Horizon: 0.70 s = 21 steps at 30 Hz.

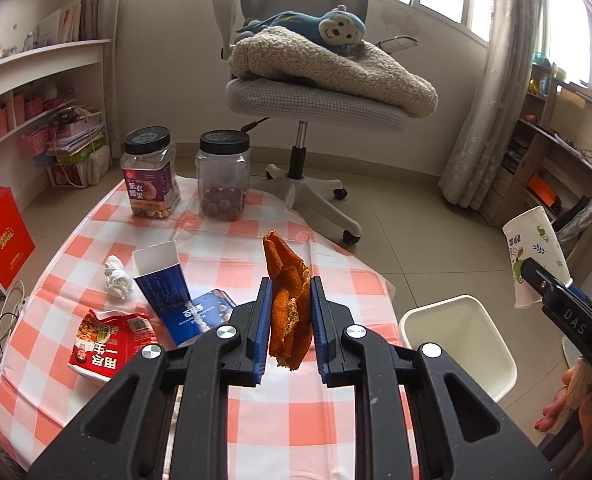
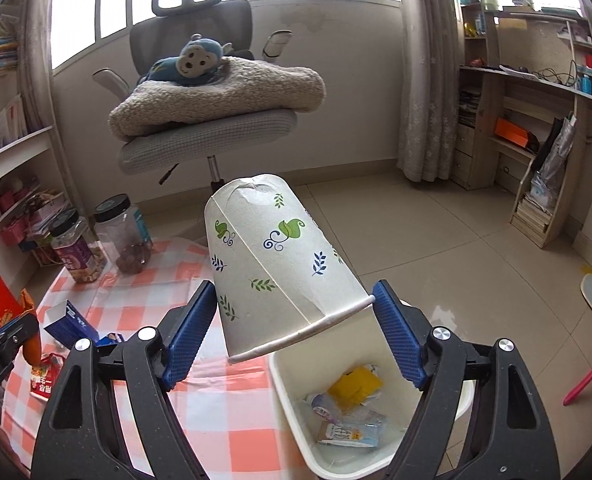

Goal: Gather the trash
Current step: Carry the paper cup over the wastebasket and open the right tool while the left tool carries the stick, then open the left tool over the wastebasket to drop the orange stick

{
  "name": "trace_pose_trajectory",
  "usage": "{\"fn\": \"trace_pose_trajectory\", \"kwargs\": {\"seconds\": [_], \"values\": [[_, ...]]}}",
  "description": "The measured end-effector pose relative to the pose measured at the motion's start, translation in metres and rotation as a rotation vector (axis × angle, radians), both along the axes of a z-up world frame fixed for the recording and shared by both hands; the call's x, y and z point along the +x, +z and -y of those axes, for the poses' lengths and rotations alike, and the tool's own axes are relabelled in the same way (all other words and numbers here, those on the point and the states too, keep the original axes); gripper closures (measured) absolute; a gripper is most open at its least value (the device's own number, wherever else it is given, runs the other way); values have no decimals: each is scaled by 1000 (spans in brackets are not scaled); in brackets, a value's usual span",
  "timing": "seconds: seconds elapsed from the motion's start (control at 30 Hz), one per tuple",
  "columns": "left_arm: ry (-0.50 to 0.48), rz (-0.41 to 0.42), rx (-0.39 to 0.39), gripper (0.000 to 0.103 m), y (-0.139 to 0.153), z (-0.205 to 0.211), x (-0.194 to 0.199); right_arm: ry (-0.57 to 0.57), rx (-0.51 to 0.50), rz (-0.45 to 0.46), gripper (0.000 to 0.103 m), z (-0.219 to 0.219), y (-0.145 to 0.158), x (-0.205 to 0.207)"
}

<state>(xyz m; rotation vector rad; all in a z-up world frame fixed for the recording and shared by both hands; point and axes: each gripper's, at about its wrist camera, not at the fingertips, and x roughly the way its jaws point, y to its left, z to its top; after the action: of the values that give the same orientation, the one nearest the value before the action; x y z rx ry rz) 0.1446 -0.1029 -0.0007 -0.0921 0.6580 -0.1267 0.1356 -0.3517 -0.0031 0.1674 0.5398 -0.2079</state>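
Observation:
My left gripper (image 1: 291, 280) is shut on a strip of orange peel (image 1: 284, 256), held above the checked tablecloth (image 1: 256, 420). On the cloth lie a crumpled tissue (image 1: 117, 276), an open blue carton (image 1: 164, 280), a flat blue pack (image 1: 206, 316) and a red noodle wrapper (image 1: 108, 340). My right gripper (image 2: 294, 286) has a dented leaf-print paper cup (image 2: 272, 248) upside down and tilted between its pad tips. Both tips touch the cup. It hangs over the white bin (image 2: 292, 408), which holds several wrappers. The cup (image 1: 532, 248) also shows at the right of the left wrist view.
Two black-lidded jars (image 1: 150, 172) (image 1: 224, 176) stand at the table's far end. An office chair (image 1: 308, 100) with a blanket and plush monkey is beyond. The bin (image 1: 492, 360) stands on the floor right of the table. Shelves line both walls.

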Motion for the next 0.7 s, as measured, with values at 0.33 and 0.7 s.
{"fn": "trace_pose_trajectory", "kwargs": {"seconds": [0.33,0.7], "values": [[-131,-7,13,84,0,82,8,-213,72,-18,8,79,-6,-19],[-266,-49,27,84,-9,172,13,-354,141,29,7,130,2,-47]]}}
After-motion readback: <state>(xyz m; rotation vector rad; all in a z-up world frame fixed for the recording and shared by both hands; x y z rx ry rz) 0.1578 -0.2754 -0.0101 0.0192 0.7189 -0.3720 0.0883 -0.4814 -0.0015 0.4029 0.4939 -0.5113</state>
